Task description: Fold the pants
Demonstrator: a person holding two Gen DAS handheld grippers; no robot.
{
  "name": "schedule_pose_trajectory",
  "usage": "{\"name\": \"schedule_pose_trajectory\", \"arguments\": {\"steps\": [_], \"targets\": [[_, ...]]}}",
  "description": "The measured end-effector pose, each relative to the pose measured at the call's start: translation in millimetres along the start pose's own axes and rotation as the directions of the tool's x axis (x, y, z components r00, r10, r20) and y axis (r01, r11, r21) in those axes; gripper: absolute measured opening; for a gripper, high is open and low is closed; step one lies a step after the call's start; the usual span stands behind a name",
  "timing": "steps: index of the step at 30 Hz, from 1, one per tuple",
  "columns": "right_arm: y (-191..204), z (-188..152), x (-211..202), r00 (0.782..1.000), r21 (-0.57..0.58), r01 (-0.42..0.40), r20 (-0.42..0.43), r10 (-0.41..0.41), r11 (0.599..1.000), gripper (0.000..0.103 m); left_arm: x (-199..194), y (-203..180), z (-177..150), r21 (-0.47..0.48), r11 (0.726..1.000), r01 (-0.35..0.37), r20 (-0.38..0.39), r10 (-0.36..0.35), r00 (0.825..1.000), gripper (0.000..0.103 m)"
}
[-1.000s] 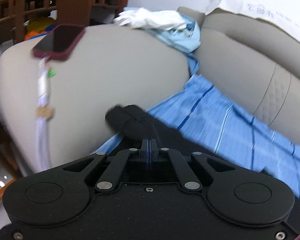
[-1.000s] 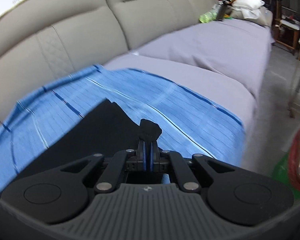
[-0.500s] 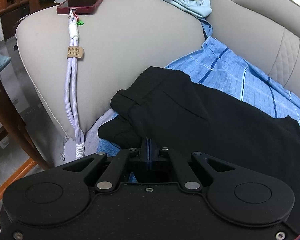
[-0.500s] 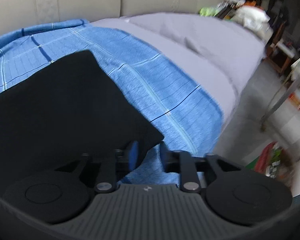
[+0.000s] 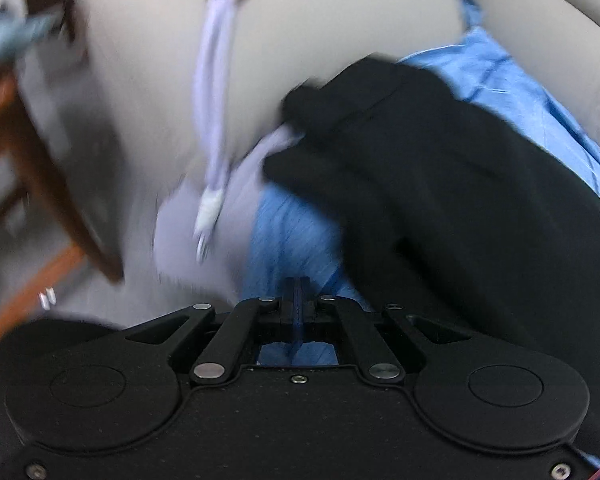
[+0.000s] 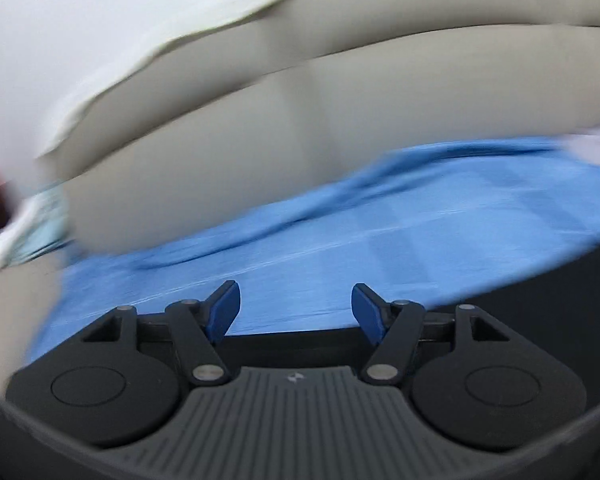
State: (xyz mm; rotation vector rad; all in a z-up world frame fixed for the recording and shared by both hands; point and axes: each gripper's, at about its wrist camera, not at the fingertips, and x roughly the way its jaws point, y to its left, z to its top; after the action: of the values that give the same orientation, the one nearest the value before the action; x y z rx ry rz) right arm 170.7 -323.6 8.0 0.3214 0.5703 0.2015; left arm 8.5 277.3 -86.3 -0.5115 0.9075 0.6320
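The black pants [image 5: 440,200] lie spread on the blue striped cloth [image 5: 292,232] that covers the sofa seat, with a bunched end near the armrest. My left gripper [image 5: 296,286] is shut, its tips low over the blue cloth at the pants' left edge. Blur hides whether any fabric is pinched. In the right wrist view my right gripper [image 6: 296,300] is opening, with nothing between its blue pads [image 6: 224,312]. It hangs over the blue cloth [image 6: 340,232], and a dark corner of the pants [image 6: 580,276] shows at the right.
The beige sofa armrest [image 5: 320,32] rises behind the pants, with a lilac cable [image 5: 212,120] hanging down it. A wooden chair frame [image 5: 32,184] stands left of the sofa. The beige backrest [image 6: 300,120] fills the right wrist view, with a pale cover [image 6: 180,40] on top.
My left gripper has sunk toward the seat, and the pants now lie on the blue cloth. My right gripper has let go of the pants, opened wide and swung to face the backrest.
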Motion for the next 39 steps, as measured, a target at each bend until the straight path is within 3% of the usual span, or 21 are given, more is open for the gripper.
{"name": "schedule_pose_trajectory", "arguments": {"steps": [3,7,9,11,14,16,17,20,23,25,26,27,28,29,30,31,34,35,38,39], "targets": [[57,-13,51,0.987,-0.065,-0.143,-0.088,0.137,0.988,0.076,-8,3,-6,0.023,0.998,0.050,0.049,-0.051,0.997,0.002],[124,-30,107,0.962,-0.112,-0.222,-0.186,0.199,0.969,0.076,-38,3,-6,0.046,0.988,0.145,0.154,-0.151,0.976,0.010],[148,-39,125,0.957,-0.161,-0.234,-0.212,0.198,0.959,0.076,-54,1,-8,0.068,0.982,0.174,0.223,-0.185,0.957,0.019],[168,-46,140,0.958,-0.231,-0.227,-0.231,0.173,0.946,0.076,-61,2,-6,0.071,0.970,0.233,0.261,-0.244,0.934,0.035],[189,-61,152,0.963,-0.334,-0.199,-0.241,0.121,0.921,0.076,-62,5,-1,0.040,0.940,0.338,0.271,-0.336,0.902,0.036],[195,-69,152,0.969,-0.375,-0.172,-0.232,0.088,0.911,0.076,-59,8,0,0.028,0.915,0.404,0.279,-0.395,0.875,0.042],[196,-72,155,0.971,-0.385,-0.161,-0.228,0.076,0.909,0.076,-57,7,2,0.025,0.912,0.410,0.276,-0.400,0.874,0.048],[192,-75,162,0.967,-0.359,-0.165,-0.240,0.079,0.919,0.077,-32,4,14,-0.053,0.927,0.370,0.257,-0.345,0.903,0.051],[190,-76,165,0.959,-0.334,-0.207,-0.256,0.123,0.920,0.077,-8,8,26,-0.135,0.910,0.391,0.251,-0.351,0.902,0.062],[194,-79,165,0.950,-0.345,-0.241,-0.276,0.148,0.907,0.076,7,5,35,-0.172,0.911,0.375,0.244,-0.330,0.912,0.065],[197,-80,166,0.947,-0.358,-0.251,-0.283,0.151,0.899,0.072,14,4,39,-0.185,0.916,0.356,0.249,-0.307,0.919,0.052],[200,-82,166,0.945,-0.376,-0.259,-0.289,0.153,0.889,0.055,19,1,43,-0.193,0.928,0.319,0.251,-0.267,0.930,0.032],[204,-83,167,0.946,-0.394,-0.256,-0.290,0.145,0.883,0.039,22,-2,47,-0.183,0.944,0.273,0.250,-0.224,0.942,0.004],[207,-84,168,0.947,-0.405,-0.253,-0.289,0.139,0.878,0.031,22,-4,50,-0.163,0.949,0.270,0.255,-0.224,0.941,0.003],[210,-84,168,0.950,-0.414,-0.245,-0.285,0.131,0.877,0.016,17,-3,51,-0.168,0.948,0.270,0.282,-0.216,0.935,0.003],[212,-83,168,0.954,-0.424,-0.232,-0.277,0.118,0.876,0.010,6,-3,50,-0.154,0.953,0.261,0.325,-0.200,0.924,0.003],[216,-81,157,0.970,-0.450,-0.211,-0.207,0.128,0.868,0.009,-22,-4,41,-0.078,0.971,0.225,0.409,-0.175,0.896,0.003],[216,-80,155,0.973,-0.458,-0.204,-0.189,0.129,0.865,0.009,-26,-3,38,-0.067,0.976,0.210,0.410,-0.165,0.897,0.003],[214,-80,161,0.980,-0.473,-0.167,-0.178,0.092,0.865,0.017,-18,-5,24,-0.044,0.990,0.133,0.353,-0.109,0.929,0.004],[211,-80,164,0.980,-0.461,-0.156,-0.181,0.079,0.874,0.039,-9,-5,20,-0.042,0.994,0.098,0.315,-0.080,0.946,0.004]]}}
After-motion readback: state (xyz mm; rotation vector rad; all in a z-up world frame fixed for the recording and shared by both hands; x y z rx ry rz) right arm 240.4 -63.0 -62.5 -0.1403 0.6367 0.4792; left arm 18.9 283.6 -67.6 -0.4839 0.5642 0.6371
